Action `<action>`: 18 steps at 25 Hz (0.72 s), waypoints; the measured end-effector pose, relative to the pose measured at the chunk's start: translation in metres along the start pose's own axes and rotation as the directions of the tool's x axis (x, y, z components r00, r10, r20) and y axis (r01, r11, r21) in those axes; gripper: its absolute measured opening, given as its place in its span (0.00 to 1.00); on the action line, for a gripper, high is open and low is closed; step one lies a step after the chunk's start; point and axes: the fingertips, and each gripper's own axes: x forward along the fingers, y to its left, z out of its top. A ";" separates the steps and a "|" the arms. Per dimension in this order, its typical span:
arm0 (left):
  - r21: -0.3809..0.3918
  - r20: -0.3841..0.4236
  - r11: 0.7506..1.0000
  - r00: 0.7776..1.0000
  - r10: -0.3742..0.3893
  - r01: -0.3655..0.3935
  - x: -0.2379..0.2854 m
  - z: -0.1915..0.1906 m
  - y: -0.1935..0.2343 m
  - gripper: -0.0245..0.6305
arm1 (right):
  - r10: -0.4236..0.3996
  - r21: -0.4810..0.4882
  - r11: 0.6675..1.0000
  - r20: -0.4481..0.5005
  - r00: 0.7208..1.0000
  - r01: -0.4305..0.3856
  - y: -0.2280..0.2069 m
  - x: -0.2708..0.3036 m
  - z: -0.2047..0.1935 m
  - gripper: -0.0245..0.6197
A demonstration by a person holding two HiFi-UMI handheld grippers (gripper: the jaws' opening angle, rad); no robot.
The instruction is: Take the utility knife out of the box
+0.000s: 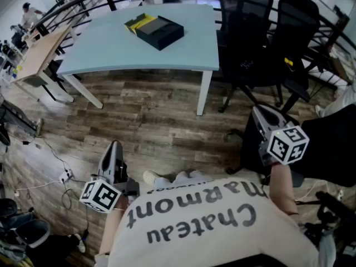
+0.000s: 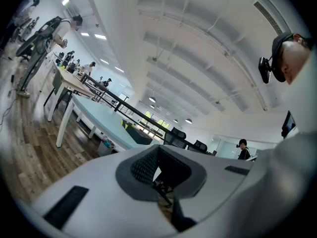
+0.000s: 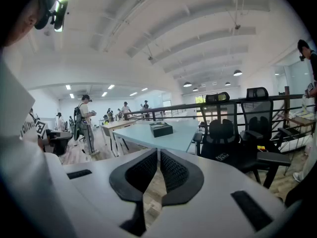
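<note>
The left gripper and the right gripper both have their jaws closed together on nothing, low beside the person's body and well apart from the worktop. On this worktop lies the box, dark and flat, with a yellow part at its left end. In the head view its long axis runs from far-left to near-right, and the utility knife cannot be made out.

This is an open-plan office. Across the top of the head view stand a pale blue table, a wooden desk and black mesh swivel chairs on a wood-plank floor. The right gripper view shows ceiling lights above and people at left.
</note>
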 end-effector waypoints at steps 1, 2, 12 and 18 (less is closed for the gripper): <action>-0.003 -0.004 1.000 1.000 -0.001 0.001 0.000 -0.001 -0.001 0.04 | 0.002 0.007 1.000 -0.001 1.000 -0.002 0.000 -0.001 0.000 0.11; -0.005 -0.008 1.000 1.000 -0.003 0.003 0.000 -0.003 -0.002 0.04 | 0.003 0.014 1.000 -0.002 1.000 -0.003 0.000 -0.002 0.000 0.11; -0.017 -0.060 0.999 0.997 0.043 -0.044 -0.002 -0.024 0.004 0.04 | 0.049 0.046 0.998 -0.044 0.998 -0.047 -0.002 0.019 -0.017 0.11; -0.003 -0.094 0.998 0.994 0.060 -0.061 0.016 -0.025 0.023 0.04 | 0.092 0.109 0.990 -0.070 0.993 -0.085 0.003 0.058 -0.027 0.11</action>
